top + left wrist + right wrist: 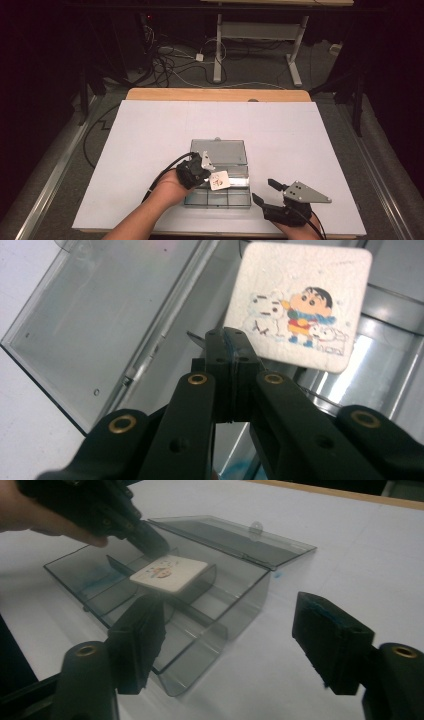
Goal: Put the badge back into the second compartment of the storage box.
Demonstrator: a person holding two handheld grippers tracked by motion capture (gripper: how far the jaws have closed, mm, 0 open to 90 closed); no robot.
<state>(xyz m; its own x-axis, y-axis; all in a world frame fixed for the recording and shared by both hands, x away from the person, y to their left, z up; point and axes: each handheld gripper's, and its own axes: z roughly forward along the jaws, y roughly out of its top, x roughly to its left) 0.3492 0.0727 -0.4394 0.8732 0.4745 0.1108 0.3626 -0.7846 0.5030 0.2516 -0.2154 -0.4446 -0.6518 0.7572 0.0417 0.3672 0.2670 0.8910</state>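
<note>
Over one clear grey plastic divided box with its lid open, the left gripper pinches one white square cartoon tile; the right gripper stands spread, holding nothing.

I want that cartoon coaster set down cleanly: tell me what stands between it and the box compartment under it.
Nothing visible. The left gripper holds the coaster by its edge above the open box; the lid lies folded back.

We see a lab-like recording room — dark surroundings, tangled black and white cables on grey floor, white-legged metal desk frame, white-covered wooden table.
</note>
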